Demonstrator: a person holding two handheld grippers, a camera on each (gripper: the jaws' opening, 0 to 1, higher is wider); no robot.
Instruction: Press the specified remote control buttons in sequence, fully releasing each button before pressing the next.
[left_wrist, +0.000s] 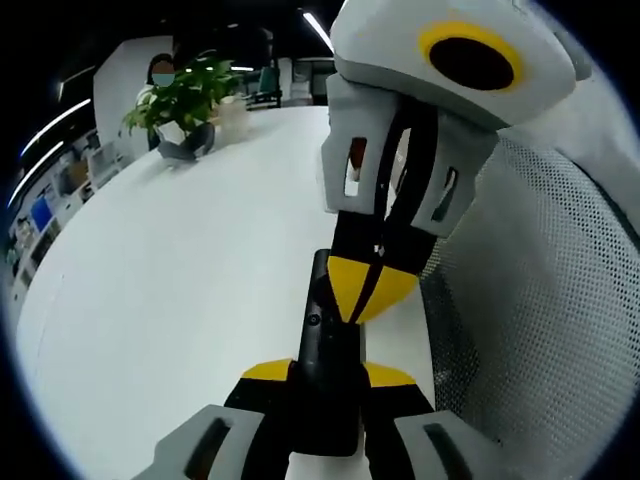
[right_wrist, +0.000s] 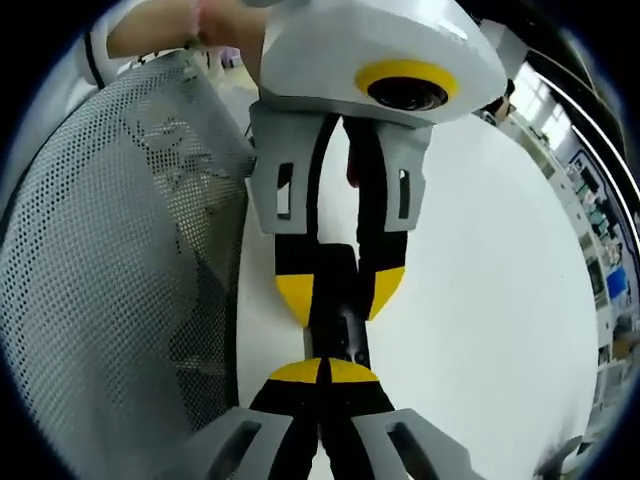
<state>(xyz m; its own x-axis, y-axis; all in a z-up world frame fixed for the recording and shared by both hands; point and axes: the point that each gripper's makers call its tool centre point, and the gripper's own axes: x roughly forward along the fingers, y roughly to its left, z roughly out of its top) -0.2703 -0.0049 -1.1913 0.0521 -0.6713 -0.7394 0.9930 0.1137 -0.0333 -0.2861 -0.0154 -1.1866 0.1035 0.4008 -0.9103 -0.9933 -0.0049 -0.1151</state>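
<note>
Open white table (left_wrist: 180, 270) leftward; mesh chair back (left_wrist: 540, 300) close alongside, potted plant (left_wrist: 185, 105) far off.

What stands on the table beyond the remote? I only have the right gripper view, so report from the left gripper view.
Observer: A potted plant stands at the far end of the white table, well apart from the remote.
Operator: Tell me where my right gripper meets the remote.
Observer: In the left gripper view, the right gripper has its yellow tips together. They appear to be down on the remote's right edge, just past a small round button.
Operator: Report how the remote sits in the left gripper.
Observer: The left gripper clamps the near end, and the black body runs well forward of its jaws.
</note>
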